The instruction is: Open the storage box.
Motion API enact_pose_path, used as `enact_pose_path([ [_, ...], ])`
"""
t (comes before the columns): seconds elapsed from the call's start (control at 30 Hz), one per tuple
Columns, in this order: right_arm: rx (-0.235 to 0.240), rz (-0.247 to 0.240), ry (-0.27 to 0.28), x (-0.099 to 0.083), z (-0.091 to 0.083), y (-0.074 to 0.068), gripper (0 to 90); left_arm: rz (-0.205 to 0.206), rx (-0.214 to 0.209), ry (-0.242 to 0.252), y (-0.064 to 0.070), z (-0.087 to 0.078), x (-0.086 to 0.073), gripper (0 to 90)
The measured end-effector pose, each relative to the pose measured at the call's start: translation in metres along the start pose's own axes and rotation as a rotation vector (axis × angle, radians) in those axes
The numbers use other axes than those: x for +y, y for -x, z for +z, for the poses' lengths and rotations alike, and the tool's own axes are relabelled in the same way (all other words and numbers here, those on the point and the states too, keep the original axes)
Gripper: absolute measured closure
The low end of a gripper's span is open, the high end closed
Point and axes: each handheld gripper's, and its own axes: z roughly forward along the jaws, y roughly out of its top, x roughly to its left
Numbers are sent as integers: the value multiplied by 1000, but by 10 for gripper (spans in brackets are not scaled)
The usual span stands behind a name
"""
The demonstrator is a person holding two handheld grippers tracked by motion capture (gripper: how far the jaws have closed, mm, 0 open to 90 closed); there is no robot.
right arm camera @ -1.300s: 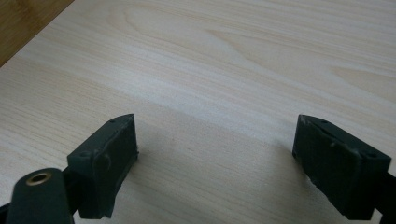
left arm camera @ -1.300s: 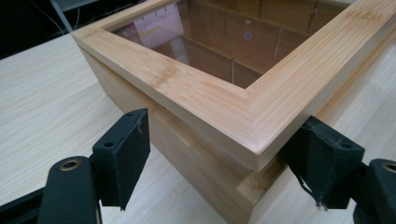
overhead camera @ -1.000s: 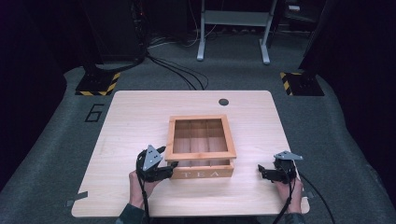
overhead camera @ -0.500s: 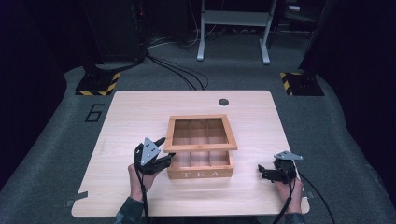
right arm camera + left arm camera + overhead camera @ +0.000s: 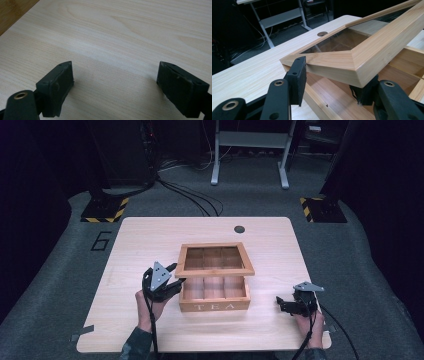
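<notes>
Left gripper view puts the tea box's lid (image 5: 362, 53) right in your face: a light wooden frame with mitred corners and a clear pane, lifted at a slant off the box. The left gripper (image 5: 329, 83) has its jaws set wide on either side of the lid's near corner, one black pad against the top face and the other tucked under the edge, so it looks like it's propping the lid, though I can't tell how hard it grips. Just beyond the fingers you see the smooth wooden inside of the tea box (image 5: 329, 92) with its thin dividers.

From the high view, the box (image 5: 215, 295) sits mid-table with "TEA" on its front, little square compartments inside, and the lid (image 5: 214, 259) tipped up toward the far side. The left gripper (image 5: 172, 280) touches the lid's left front corner.

The right gripper (image 5: 281, 303) rests well apart to the box's right, jaws spread wide with nothing between them, just pale, fine-grained table (image 5: 125, 37). Further back there's a small dark round cap (image 5: 239, 229) in the tabletop.
</notes>
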Motion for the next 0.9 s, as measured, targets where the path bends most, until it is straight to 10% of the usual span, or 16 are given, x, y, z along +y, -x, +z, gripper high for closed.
enact_pose_path([
  [0.9, 0, 0, 0, 0, 0, 0, 133, -34, -15, -33, -17, 1, 23, 582],
])
